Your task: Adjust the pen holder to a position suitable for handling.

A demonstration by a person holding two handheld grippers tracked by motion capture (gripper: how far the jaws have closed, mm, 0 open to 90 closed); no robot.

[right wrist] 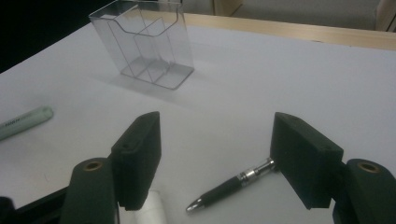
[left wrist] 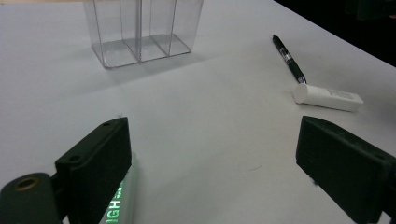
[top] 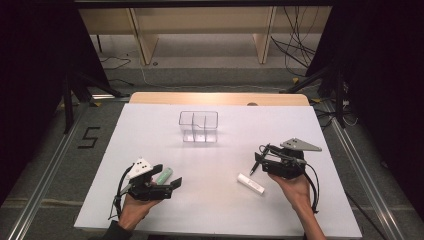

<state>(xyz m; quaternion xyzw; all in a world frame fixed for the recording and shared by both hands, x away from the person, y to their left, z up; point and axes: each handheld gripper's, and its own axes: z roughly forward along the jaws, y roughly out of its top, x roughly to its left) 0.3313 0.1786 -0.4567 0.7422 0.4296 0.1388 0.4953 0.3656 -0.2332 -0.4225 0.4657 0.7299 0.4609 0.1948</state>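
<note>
Plainly both claws stand with jaws apart and nothing pressed between them. Right claw (right wrist: 215,154) hovers low over the white table (top: 150,125); black pen (right wrist: 231,185) lies flat just under and between its jaws, tip toward the camera, rear end running beneath the right-hand jaw. White tube (top: 251,183) lies just beside the pen, on the near side of that claw; one end shows as a pale stub under its left jaw. Left claw (left wrist: 210,163) is likewise wide, with the green marker (left wrist: 122,200) lying beneath its left jaw, not between the pads. Clear organizer (top: 199,127) stands upright well ahead of both claws, compartments empty. Handling, as judged: pen is light, stiff, thin and round, smooth barrel, likely to roll or skid on the slick tabletop if nudged from one side. Best hold looks to be across the barrel near its middle, on the dark grip section rather than the metal collar or tip, jaws square to its length so it does not pivot when lifted. Marker is thicker, equally light; mid-body hold should suit.
</note>
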